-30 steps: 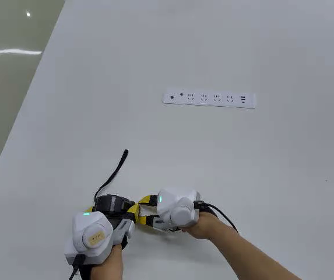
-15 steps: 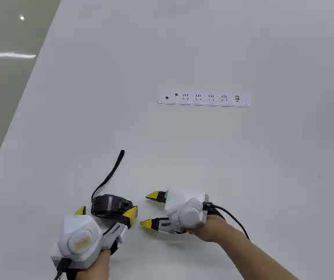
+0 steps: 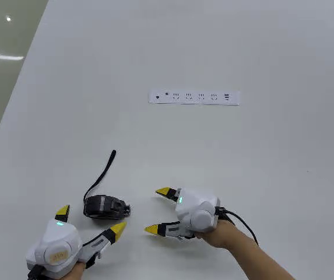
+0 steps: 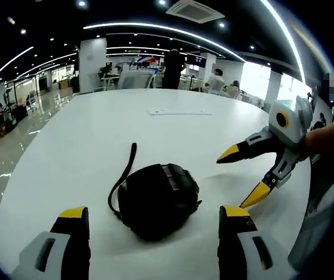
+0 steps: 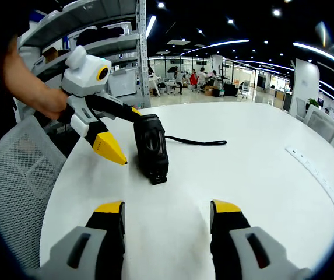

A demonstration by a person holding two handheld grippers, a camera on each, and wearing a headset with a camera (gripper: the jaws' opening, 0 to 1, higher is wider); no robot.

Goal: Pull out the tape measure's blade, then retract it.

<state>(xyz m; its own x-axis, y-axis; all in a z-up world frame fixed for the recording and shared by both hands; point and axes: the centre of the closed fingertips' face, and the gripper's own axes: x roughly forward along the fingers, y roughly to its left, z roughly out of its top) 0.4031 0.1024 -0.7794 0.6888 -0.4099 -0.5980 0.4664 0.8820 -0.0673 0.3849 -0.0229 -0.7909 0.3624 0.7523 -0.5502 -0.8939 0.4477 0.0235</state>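
A black tape measure [image 3: 103,206] lies on the white table [image 3: 167,52] with its black wrist strap [image 3: 101,174] trailing away from me; no blade shows. My left gripper [image 3: 90,221] sits just behind it, open, jaws wide with the case [image 4: 157,199] ahead of them, untouched. To the case's right my right gripper [image 3: 159,210] is open too, its yellow tips pointing at the tape measure [image 5: 153,147] from a short way off. The right gripper [image 4: 251,176] appears in the left gripper view, and the left gripper [image 5: 117,135] in the right gripper view.
A white power strip [image 3: 193,97] lies flat farther back on the table. The table's left edge [image 3: 12,111] drops to a shiny floor. An office chair [image 5: 21,175] stands by the table in the right gripper view.
Both grippers have let go of the tape measure and drawn back, the left toward me, the right to the right. The case now lies free on the table.
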